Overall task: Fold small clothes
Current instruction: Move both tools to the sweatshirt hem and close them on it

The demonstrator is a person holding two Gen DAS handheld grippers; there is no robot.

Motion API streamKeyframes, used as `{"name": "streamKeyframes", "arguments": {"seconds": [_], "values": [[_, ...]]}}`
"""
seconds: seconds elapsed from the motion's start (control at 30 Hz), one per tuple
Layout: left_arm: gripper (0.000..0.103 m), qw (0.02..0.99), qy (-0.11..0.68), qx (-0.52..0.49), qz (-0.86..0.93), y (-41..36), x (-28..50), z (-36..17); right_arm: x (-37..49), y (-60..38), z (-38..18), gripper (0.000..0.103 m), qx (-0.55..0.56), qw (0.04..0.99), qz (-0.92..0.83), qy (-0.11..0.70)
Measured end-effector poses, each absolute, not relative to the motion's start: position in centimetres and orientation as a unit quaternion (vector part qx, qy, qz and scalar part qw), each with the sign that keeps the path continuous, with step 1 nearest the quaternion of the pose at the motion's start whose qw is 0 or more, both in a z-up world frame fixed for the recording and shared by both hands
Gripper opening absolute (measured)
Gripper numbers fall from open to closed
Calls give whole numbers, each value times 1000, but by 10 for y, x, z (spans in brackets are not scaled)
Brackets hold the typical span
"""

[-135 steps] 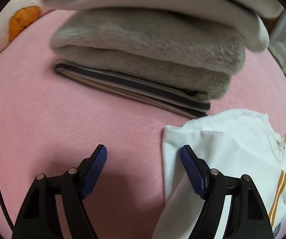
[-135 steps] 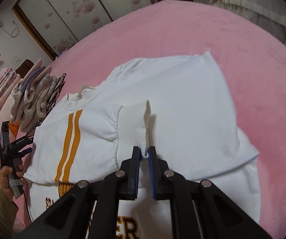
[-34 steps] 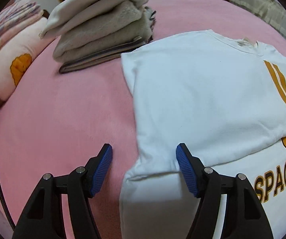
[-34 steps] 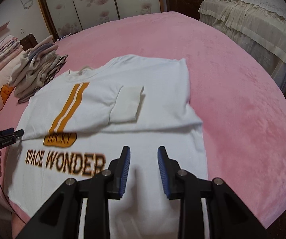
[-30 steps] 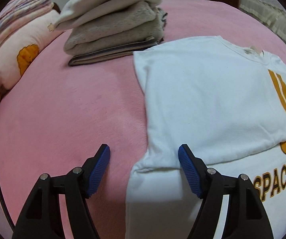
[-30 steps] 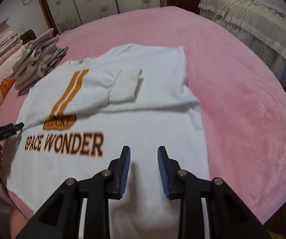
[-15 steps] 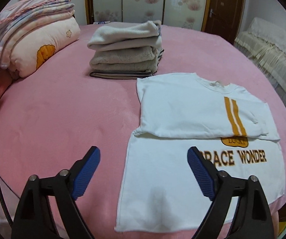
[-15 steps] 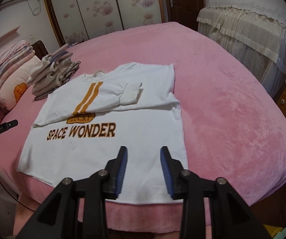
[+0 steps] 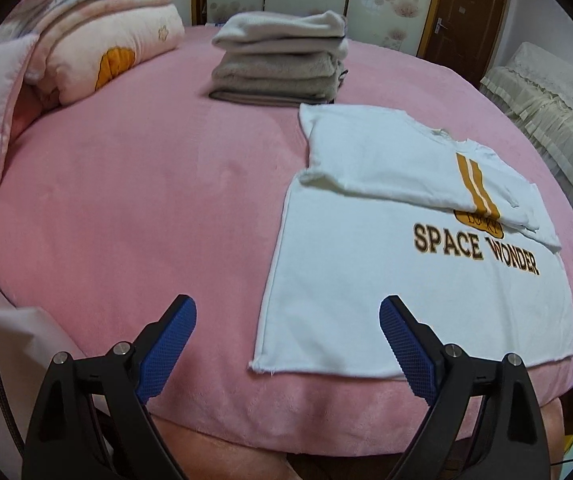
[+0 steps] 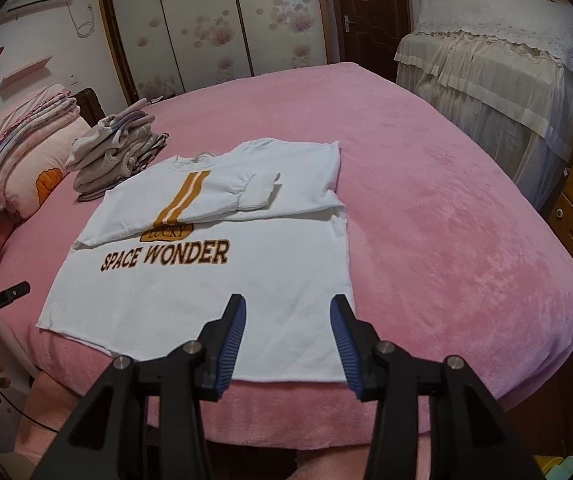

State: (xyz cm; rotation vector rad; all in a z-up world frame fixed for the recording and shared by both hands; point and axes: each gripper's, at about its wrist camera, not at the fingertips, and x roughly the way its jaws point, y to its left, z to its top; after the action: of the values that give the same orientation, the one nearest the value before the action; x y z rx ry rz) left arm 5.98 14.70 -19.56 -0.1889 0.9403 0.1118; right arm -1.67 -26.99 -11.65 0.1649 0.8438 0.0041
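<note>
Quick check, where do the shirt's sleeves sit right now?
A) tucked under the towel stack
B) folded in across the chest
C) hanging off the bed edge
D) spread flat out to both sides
B: both sleeves lie folded across the shirt, above the SPACE WONDER print.

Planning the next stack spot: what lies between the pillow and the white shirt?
Only bare pink blanket between pillow and shirt, in the left wrist view.
</note>
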Motion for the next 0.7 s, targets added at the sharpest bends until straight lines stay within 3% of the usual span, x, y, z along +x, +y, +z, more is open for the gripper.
{"name": "streamKeyframes", "arguments": {"seconds": [0.7], "values": [[92, 847, 508, -146, 57, 160, 79, -262, -3, -296, -193, 44, 154, 866, 10, 477]]}}
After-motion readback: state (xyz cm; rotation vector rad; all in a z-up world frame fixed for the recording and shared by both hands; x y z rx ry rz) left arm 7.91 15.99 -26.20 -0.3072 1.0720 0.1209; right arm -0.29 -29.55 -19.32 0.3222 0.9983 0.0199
